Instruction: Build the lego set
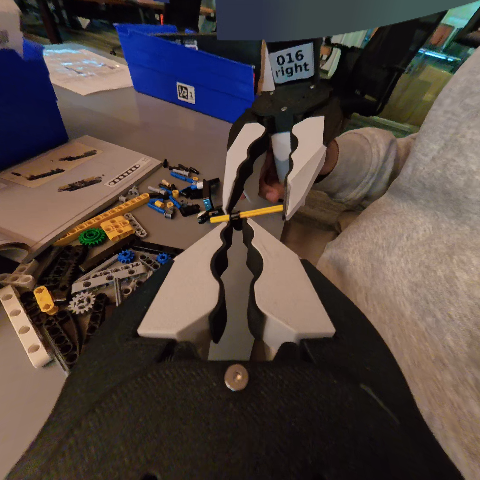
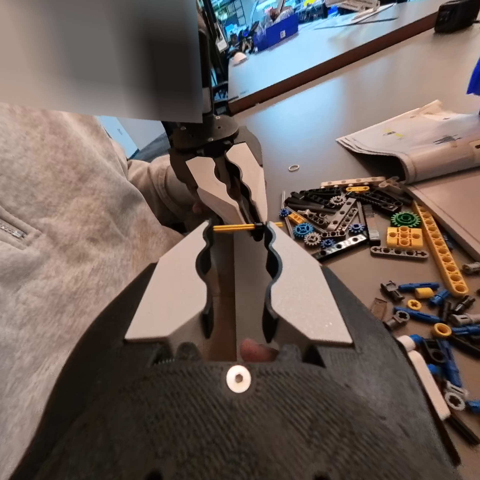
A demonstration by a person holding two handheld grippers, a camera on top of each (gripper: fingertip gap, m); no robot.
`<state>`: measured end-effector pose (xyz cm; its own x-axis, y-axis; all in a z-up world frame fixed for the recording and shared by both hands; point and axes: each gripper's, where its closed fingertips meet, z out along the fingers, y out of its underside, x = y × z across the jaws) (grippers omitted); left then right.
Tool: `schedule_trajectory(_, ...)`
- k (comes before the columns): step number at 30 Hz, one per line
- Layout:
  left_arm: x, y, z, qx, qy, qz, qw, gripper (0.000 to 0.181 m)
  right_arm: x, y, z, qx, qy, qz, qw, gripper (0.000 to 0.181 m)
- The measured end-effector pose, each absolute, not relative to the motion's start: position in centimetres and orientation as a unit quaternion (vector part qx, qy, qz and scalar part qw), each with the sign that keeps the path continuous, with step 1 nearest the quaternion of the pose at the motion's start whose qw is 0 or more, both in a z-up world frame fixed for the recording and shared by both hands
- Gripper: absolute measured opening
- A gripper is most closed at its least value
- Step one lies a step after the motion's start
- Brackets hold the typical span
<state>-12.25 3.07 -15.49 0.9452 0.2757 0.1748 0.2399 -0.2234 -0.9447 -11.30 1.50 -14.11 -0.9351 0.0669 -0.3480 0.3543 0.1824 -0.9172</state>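
A thin yellow axle (image 1: 246,213) with a small black connector (image 1: 235,217) on it is held in the air above the near edge of the grey table (image 1: 145,122), between the two claws. The left claw (image 1: 237,222) is nearly closed, its tips pinching the black connector. The right claw (image 2: 239,226) stands wide, its fingertips at either end of the axle; whether they press on it cannot be told. Loose lego pieces (image 2: 363,233) lie in a heap on the table, beside an open instruction booklet (image 1: 65,176). Blue bins (image 1: 187,75) stand toward the far edge.
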Motion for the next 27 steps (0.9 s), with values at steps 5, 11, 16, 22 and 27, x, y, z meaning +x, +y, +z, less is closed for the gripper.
schedule_trajectory(5, -12.1, 3.1, -15.2, -0.78, -0.156, 0.021, 0.606, 0.006, -11.2, 1.5, -13.9, 0.137, 0.756, -0.63, 0.118, 0.041)
schedule_trajectory(11, -12.3, 2.9, -14.5, -0.761, -0.164, 0.013, 0.627, 0.005, -11.3, 1.6, -13.6, 0.139, 0.751, -0.634, 0.12, 0.042)
schedule_trajectory(16, -12.2, 2.9, -14.3, -0.758, -0.162, 0.011, 0.632, 0.006, -11.2, 1.6, -13.4, 0.14, 0.743, -0.642, 0.131, 0.041)
schedule_trajectory(22, -12.2, 2.9, -14.7, -0.763, -0.17, 0.005, 0.624, 0.005, -11.2, 1.5, -13.7, 0.134, 0.754, -0.633, 0.113, 0.038)
schedule_trajectory(27, -12.1, 3.1, -15.1, -0.774, -0.165, 0.017, 0.611, 0.005, -11.1, 1.5, -14.1, 0.129, 0.764, -0.622, 0.113, 0.038)
